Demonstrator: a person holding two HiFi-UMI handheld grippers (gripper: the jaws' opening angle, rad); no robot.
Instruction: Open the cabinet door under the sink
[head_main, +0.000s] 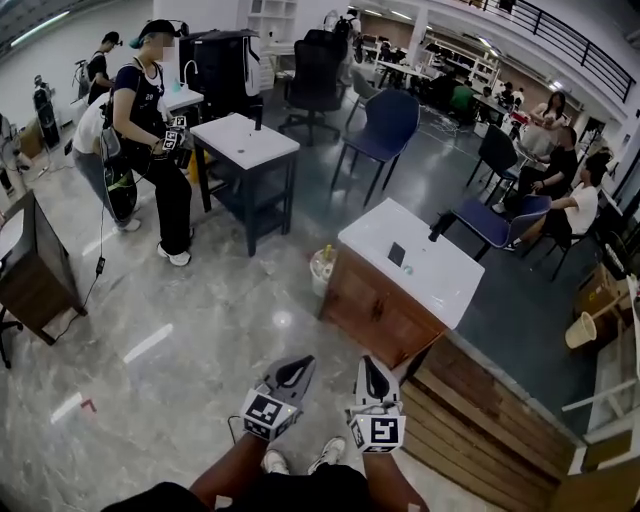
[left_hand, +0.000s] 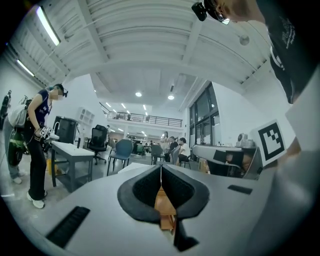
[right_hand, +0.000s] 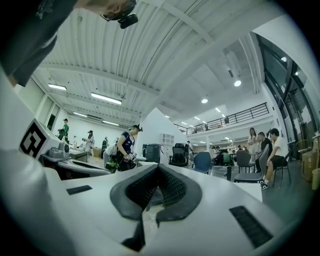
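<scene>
Head view looks steeply down on a wide hall with a glossy grey floor (head_main: 200, 330). Ahead and to the right of the two grippers stands the wooden cabinet (head_main: 372, 305), under a white sink top (head_main: 420, 262). Its brown front faces the camera and looks closed, though no door seam can be made out. It is well apart from both grippers. Farther back a white desk (head_main: 245, 140) stands on dark legs, with a standing person (head_main: 150, 130) just beside it. At the bottom edge the left gripper (head_main: 298, 368) and right gripper (head_main: 368, 364) are side by side, pointing toward the cabinet. Both pairs of jaws are pressed fully together, holding nothing.
</scene>
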